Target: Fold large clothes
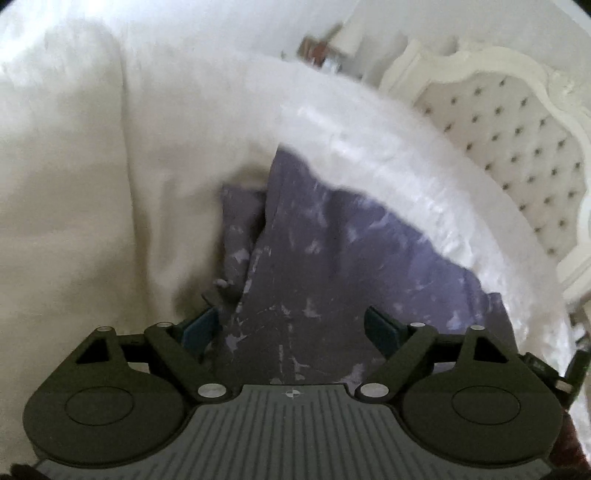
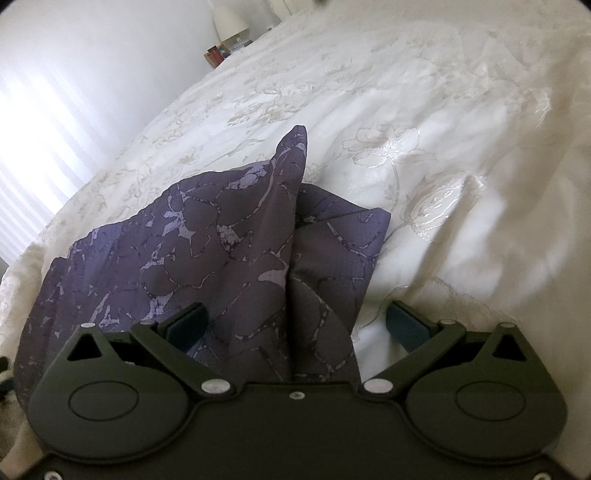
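Observation:
A purple garment with a pale marbled print lies bunched on a white bed. In the left wrist view the garment [image 1: 332, 251] spreads out below and ahead of my left gripper [image 1: 290, 328]. Its jaws stand wide apart over the cloth, and neither pad presses on it. In the right wrist view the garment [image 2: 221, 240] rises in a peaked fold with a second flap to its right. My right gripper [image 2: 297, 325] is open, with the fold standing between its fingers. The left finger [image 2: 188, 325] is close to the cloth and the right finger [image 2: 406, 325] is over bare bedspread.
The white embroidered bedspread [image 2: 388, 110] stretches far and right. A blurred white bed edge [image 1: 388, 158] arcs across the left wrist view. A cream tufted headboard [image 1: 517, 147] stands at its right. A nightstand with a lamp [image 2: 229, 22] sits at the far end.

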The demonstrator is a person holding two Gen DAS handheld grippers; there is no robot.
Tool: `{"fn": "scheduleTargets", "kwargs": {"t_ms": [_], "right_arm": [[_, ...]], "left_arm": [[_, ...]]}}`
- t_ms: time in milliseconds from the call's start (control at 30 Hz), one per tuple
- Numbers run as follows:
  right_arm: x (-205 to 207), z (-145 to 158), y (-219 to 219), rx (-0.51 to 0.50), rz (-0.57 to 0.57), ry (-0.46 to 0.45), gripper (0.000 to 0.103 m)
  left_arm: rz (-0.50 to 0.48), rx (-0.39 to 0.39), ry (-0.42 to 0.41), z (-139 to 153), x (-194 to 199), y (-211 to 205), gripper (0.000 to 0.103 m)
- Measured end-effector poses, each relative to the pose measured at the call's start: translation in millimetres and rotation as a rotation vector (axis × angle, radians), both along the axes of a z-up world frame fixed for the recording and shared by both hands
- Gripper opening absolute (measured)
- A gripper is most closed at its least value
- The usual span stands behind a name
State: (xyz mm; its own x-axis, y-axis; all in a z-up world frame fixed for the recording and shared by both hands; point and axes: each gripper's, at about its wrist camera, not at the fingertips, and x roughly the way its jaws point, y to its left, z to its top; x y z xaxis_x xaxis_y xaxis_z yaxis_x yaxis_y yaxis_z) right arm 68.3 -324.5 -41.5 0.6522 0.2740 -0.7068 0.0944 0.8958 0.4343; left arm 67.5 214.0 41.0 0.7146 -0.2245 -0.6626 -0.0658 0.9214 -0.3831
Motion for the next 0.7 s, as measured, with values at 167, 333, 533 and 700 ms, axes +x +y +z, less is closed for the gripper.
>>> {"fn": "scheduleTargets", "kwargs": {"t_ms": [167, 333, 533, 700], "right_arm": [[0, 0, 0, -0.001, 0.002, 0.001, 0.103], [1, 0, 0, -0.001, 0.002, 0.001, 0.103], [0, 0, 0, -0.001, 0.002, 0.001, 0.103], [0, 0, 0, -0.001, 0.002, 0.001, 0.103]], "left_arm": [[-0.103, 0.152, -0.190, 44, -19, -45, 0.087], [-0.283, 0.175, -0.231, 48, 15, -110, 0.084], [-0.338, 0.141, -0.160, 20, 73, -163, 0.032], [-0.316, 0.201, -0.109, 1, 91, -185, 0.016]]}}
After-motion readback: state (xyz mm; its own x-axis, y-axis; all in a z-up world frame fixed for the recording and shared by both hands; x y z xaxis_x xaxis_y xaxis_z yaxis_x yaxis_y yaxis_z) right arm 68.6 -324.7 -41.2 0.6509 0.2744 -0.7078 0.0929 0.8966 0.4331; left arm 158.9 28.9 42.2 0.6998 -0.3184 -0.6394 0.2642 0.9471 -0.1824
